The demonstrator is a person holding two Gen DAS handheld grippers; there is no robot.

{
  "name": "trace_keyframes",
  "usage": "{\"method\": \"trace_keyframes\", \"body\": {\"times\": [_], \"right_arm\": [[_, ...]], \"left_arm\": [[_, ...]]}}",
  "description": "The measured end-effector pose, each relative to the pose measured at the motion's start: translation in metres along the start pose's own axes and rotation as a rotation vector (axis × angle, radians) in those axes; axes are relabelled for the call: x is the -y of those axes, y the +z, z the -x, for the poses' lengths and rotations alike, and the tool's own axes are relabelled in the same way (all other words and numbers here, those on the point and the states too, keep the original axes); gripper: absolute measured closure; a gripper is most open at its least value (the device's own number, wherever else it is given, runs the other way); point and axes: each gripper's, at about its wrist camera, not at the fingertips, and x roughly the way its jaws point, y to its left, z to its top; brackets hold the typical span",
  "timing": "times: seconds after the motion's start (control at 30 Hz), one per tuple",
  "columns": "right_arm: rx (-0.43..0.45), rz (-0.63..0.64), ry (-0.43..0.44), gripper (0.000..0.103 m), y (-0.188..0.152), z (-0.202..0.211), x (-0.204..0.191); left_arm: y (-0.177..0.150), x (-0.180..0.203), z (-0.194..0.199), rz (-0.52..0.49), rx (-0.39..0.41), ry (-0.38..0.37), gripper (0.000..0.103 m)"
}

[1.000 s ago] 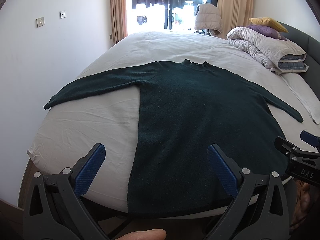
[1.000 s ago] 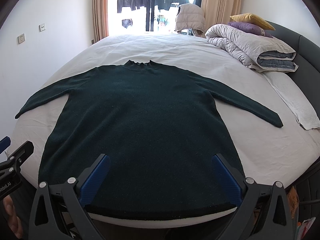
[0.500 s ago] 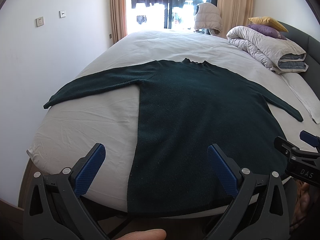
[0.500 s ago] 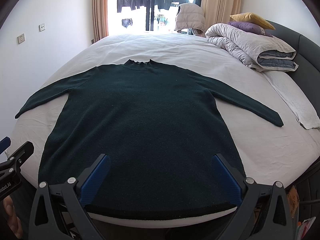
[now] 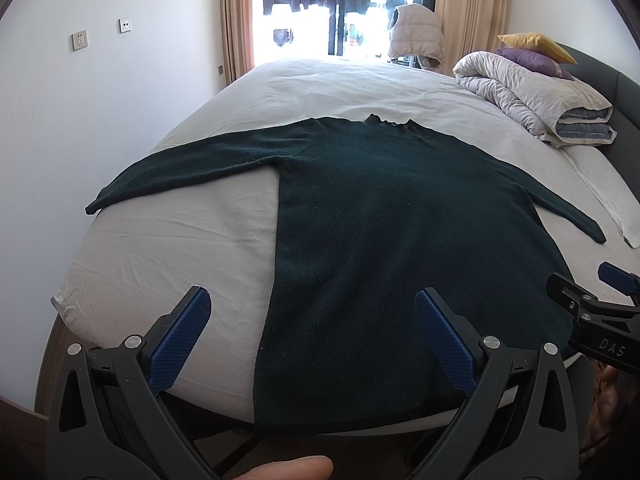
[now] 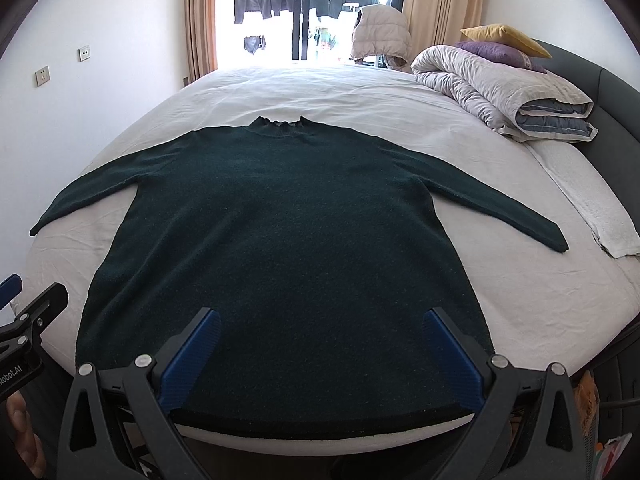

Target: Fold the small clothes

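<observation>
left wrist view: sweater [image 5: 400, 248] lies flat on the bed [image 5: 168, 240], sleeves spread, hem at the near edge. left gripper [image 5: 312, 300] hangs wide open and empty above the hem; right gripper [image 6: 320, 320] likewise, gaping, holding nothing.

The sweater [image 6: 280, 240] is plain dark green, with no pattern. The bed sheet [image 6: 320, 92] beneath it is white. Each gripper, left gripper [image 5: 312, 320] and right gripper [image 6: 320, 340], has a black frame with blue ribbed finger pads [image 6: 192, 356]. The rolled duvet [image 6: 492, 88] is pale grey-white with a blue-grey underside. One cushion [image 6: 504, 36] is mustard yellow; the cushion below it [image 6: 496, 54] is purple. The headboard [image 6: 608, 84] is dark grey. The curtains [image 6: 200, 16] are beige. The walls [image 6: 100, 20] are white. The puffer jacket [image 6: 380, 30] by the window is off-white.
</observation>
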Motion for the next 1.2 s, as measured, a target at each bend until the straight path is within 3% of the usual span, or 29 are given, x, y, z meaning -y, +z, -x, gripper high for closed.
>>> {"method": "trace_keyframes", "body": {"times": [0.5,0.63,0.77,0.93,1.03,1.2], "right_arm": [[-0.009,-0.003,0.002,0.000,-0.001,-0.002,0.002],[-0.005,-0.004,0.004,0.000,-0.001,-0.004,0.003],[0.018,-0.006,0.019,0.000,0.002,-0.006,0.003],[0.054,0.006,0.052,0.000,0.009,-0.009,-0.003],[0.080,0.022,0.095,0.000,0.016,-0.011,-0.012],[0.107,0.067,0.157,0.000,0.031,-0.018,-0.033]], "left_arm": [[-0.002,0.001,-0.003,-0.005,-0.011,-0.012,0.000],[-0.003,-0.011,-0.008,0.043,-0.026,-0.041,0.000],[0.000,-0.043,-0.021,0.145,-0.028,-0.108,0.000],[0.008,-0.116,-0.047,0.358,0.039,-0.270,0.000],[0.018,-0.161,-0.072,0.440,-0.022,-0.241,0.000],[0.025,-0.264,-0.110,0.801,0.026,-0.278,0.000]]}}
